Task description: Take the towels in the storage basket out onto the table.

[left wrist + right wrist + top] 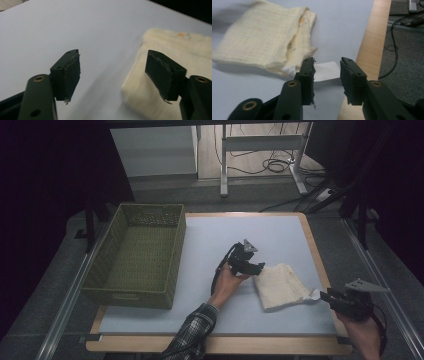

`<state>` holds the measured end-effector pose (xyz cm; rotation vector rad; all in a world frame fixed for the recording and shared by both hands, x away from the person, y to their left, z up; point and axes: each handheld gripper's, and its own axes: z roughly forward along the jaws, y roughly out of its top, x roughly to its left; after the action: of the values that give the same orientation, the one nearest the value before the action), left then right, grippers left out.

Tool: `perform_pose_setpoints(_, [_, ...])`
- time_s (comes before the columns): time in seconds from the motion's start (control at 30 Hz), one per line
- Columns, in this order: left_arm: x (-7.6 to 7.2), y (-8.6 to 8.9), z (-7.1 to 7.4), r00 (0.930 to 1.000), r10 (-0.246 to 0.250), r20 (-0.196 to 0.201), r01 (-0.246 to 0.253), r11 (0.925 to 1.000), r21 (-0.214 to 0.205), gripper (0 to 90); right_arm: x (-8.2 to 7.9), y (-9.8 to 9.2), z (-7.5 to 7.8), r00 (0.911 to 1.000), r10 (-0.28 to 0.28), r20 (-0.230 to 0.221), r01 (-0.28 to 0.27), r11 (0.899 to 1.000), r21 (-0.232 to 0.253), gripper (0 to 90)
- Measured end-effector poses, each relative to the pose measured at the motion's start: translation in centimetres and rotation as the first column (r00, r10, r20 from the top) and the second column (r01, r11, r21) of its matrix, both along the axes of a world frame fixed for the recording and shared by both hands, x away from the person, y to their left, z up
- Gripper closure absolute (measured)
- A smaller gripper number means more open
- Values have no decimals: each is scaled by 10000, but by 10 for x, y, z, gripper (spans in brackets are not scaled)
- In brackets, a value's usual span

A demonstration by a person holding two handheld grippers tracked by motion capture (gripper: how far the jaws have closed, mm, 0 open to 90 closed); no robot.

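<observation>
Folded cream woven cloth [280, 286] lies on the pale blue desk [210, 240], right of the empty green wicker basket [137, 255]. Left tongs [248, 264] and right tongs [325, 296] are both spread, pinching nothing. Folding appears finished; placing it in the basket seems left.

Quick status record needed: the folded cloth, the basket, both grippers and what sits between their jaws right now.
cloth: cream folded towel lying flat on the pale table mat, right of centre, white tag sticking out at its right corner
basket: green woven basket at the table's left side, nothing visible inside
left gripper: left gripper jaws apart, nothing between them, beside the towel's left edge
right gripper: right gripper jaws apart, nothing gripped, near the white tag
towel held: no
</observation>
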<state>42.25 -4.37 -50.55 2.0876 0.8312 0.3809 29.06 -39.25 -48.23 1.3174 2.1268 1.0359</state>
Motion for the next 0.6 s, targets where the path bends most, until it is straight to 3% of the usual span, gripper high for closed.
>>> perform_pose_setpoints(0.13, [-5, 22, -6, 9992, 319, -243, -308, 9987, 417, 216, 5, 13, 6, 9986, 516, -102, -514, 9985, 169, 688])
perform_pose_setpoints(0.3, [-18, 47, -17, 9957, 692, -622, -629, 9932, 984, 177, 16, 42, -1, 9919, 1220, -362, -1221, 9925, -2, 689])
perform_pose_setpoints(0.53, [-32, 79, -31, 9860, 1160, -1195, -1036, 9890, 1052, 126, 37, 63, -17, 9871, 1349, -857, -1377, 9901, -283, 671])
perform_pose_setpoints(0.6, [-34, 86, -36, 9873, 1133, -1115, -1051, 9915, 769, 121, 39, 65, -20, 9854, 1360, -1026, -1405, 9894, -378, 747])
